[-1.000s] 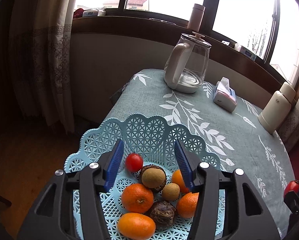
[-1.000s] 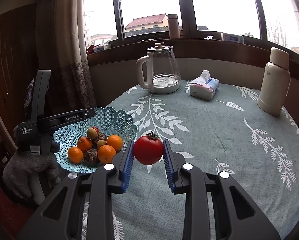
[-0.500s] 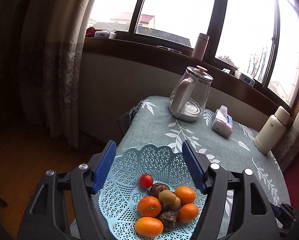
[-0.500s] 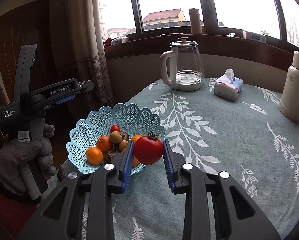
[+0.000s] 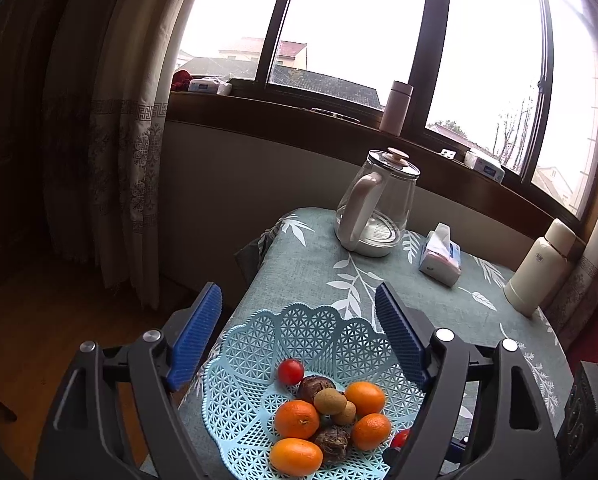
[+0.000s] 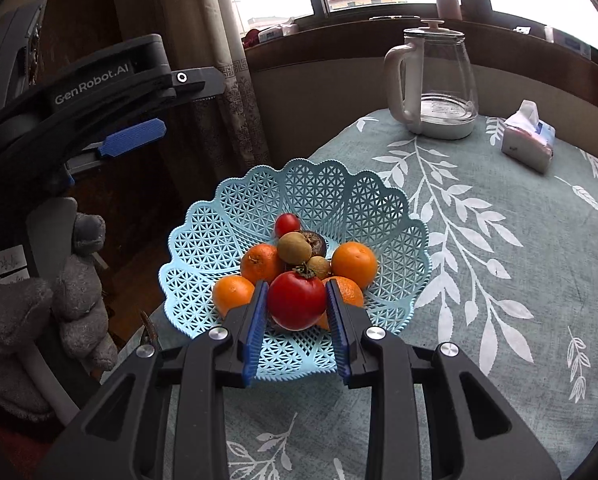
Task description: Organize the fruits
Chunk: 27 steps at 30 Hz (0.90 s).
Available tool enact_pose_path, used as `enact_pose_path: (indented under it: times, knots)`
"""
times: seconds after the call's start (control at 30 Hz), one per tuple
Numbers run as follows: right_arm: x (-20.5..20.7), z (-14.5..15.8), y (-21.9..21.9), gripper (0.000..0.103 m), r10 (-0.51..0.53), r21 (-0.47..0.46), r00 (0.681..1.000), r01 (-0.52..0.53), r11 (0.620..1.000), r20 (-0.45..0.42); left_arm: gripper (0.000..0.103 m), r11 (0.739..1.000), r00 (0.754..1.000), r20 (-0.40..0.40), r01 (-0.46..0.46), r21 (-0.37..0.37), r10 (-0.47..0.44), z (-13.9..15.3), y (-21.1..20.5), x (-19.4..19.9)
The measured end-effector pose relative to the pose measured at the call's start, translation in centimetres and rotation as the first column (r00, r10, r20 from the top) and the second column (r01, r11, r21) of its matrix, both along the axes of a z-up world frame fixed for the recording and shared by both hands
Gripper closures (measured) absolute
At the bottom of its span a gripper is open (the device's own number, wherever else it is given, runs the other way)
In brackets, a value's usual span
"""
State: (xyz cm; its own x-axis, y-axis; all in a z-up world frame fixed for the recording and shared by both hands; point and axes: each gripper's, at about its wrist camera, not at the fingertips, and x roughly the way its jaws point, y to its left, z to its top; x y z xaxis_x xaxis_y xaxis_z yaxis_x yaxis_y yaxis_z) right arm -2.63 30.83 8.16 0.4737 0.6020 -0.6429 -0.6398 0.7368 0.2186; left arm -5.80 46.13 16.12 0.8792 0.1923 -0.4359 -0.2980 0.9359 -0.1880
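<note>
Holding the tomato (image 6: 297, 301) between the two blue pads, your right gripper (image 6: 297, 312) is closed on it and hangs over the near side of the light blue basket (image 6: 383, 208). The pads press on the sides of the fruit, around its widest part, and the green stem points up and away from you. I judge that this is a good place to hold: a ripe tomato is soft, its skin is smooth and a little slippery, so you need only a light squeeze and should not press more.

Just behind the tomato the basket already holds several oranges (image 6: 354, 264), two kiwis (image 6: 294, 247), some dark round fruits and one small cherry tomato (image 6: 287, 224). The pile is round and may roll, so a low, gentle release seems safer than a drop.

Your left gripper (image 5: 299, 336) is wide open and empty; it hovers above the far rim of the basket, and in the right view you see it raised at the left side, in your gloved hand (image 6: 51, 312).

Farther on the leaf-pattern tablecloth (image 6: 499, 260) stand a glass kettle (image 6: 439, 80), a tissue pack (image 6: 529, 136) and a cream bottle (image 5: 539, 268), all well apart from the basket.
</note>
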Motion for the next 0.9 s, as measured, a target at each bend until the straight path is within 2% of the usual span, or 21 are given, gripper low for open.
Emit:
enact_pose_path:
  times: [0.1,0.17,0.3,0.4,0.47,0.53,0.6,0.73,0.83,0.9]
  knots:
    - [0.1,-0.5,0.3,0.073,0.001,-0.010,1.000,-0.002,1.000,-0.010,0.021,1.000,1.000,-0.001,0.009,0.005,-0.009,0.0,-0.3,0.1]
    - [0.1,-0.6,0.2,0.073,0.000,-0.008,1.000,0.000,1.000,-0.014,0.014,1.000,1.000,0.001,0.013,0.010,-0.013,0.0,-0.5,0.1]
    - [0.1,-0.4,-0.4,0.072,-0.014,0.005,1.000,0.014,1.000,-0.009,0.012,1.000,1.000,0.002,0.014,0.013,-0.014,0.1,-0.6,0.1]
    - [0.0,-0.1,-0.9,0.072,-0.038,0.011,0.999,0.038,0.999,0.009,0.011,1.000,1.000,0.006,0.012,0.013,-0.012,0.2,-0.7,0.1]
    - [-0.1,0.1,-1.3,0.069,-0.054,0.012,0.998,0.054,0.998,0.026,0.007,1.000,1.000,0.010,0.009,0.012,-0.009,0.2,-0.7,0.0]
    - [-0.4,0.3,-1.8,0.056,-0.078,0.012,0.996,0.078,0.997,0.052,0.006,1.000,1.000,0.012,0.006,0.012,-0.006,0.3,-0.7,0.0]
    - [-0.6,0.4,-2.1,0.049,-0.100,0.000,0.991,0.101,0.995,0.085,0.006,1.000,1.000,0.014,0.002,0.010,-0.002,0.3,-0.6,-0.1]
    - [-1.1,0.8,-2.7,0.029,-0.138,-0.019,0.979,0.142,0.990,0.150,0.005,1.000,1.000,0.014,-0.002,0.017,0.002,0.3,-0.7,-0.2]
    - [-1.3,1.1,-3.3,0.018,-0.149,-0.021,0.974,0.155,0.988,0.168,0.003,1.000,1.000,0.013,-0.001,0.027,0.001,0.4,-1.0,-0.3]
    - [-1.5,1.3,-3.4,0.017,-0.154,-0.030,0.971,0.162,0.986,0.182,0.003,0.999,1.000,0.014,0.000,0.035,0.000,0.5,-1.1,-0.3]
